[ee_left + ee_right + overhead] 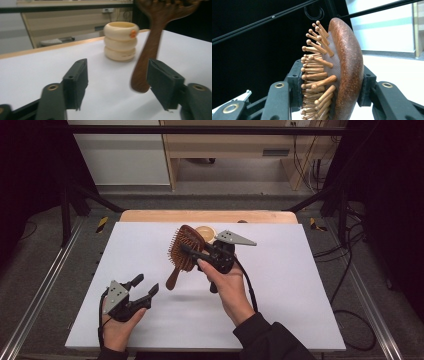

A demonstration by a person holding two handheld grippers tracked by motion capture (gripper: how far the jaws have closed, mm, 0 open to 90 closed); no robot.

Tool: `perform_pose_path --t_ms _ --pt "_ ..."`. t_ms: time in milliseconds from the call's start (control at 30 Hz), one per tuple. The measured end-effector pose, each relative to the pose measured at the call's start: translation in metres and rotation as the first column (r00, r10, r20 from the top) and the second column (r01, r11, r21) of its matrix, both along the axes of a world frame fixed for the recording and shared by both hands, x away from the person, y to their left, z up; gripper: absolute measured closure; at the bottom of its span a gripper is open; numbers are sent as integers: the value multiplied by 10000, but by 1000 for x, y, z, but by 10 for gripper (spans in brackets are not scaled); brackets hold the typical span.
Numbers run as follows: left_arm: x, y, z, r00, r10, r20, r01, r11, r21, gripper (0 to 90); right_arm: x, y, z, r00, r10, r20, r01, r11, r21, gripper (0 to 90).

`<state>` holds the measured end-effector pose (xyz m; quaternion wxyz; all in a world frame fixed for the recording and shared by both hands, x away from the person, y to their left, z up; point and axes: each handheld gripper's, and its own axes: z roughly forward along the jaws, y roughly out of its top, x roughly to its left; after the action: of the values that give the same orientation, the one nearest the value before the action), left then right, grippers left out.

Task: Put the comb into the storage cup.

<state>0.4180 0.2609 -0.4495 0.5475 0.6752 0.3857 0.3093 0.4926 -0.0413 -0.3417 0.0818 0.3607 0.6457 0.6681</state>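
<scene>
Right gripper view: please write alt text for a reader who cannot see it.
The right gripper clamps the head of a wooden hairbrush, one black jaw against its round-tipped bristles and the other against its brown back. Beyond lie a dark backdrop and part of the white table.

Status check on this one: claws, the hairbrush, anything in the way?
Right claw shut on hairbrush head, brush lifted off table. Left claw open, empty, brush handle near it. Cream ringed holder stands behind; nothing blocking.
</scene>
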Motion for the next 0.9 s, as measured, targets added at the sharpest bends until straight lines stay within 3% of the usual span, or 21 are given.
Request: perform_pose_path --t_ms 300,433,567,600,900 --pt "0 12 -6 9965 777 -296 -776 9970 54 84 8 -6 2 9998 -164 -78 163 9998 -93 512" --pt "1 17 -8 9940 1042 -337 -1049 9943 -187 71 10 -7 5 9997 -226 -76 225 9997 -138 511" --pt "3 21 -9 9914 1222 -463 -1223 9925 1 75 13 -10 8 9994 -329 -46 329 9994 -133 511" --pt "3 22 -9 9912 1240 -461 -1247 9921 -130 76 14 -11 9 9993 -371 -17 371 9992 -147 511" --pt "4 24 -10 9933 1093 -373 -1099 9938 -146 43 20 -15 16 9986 -525 43 526 9979 -365 511"
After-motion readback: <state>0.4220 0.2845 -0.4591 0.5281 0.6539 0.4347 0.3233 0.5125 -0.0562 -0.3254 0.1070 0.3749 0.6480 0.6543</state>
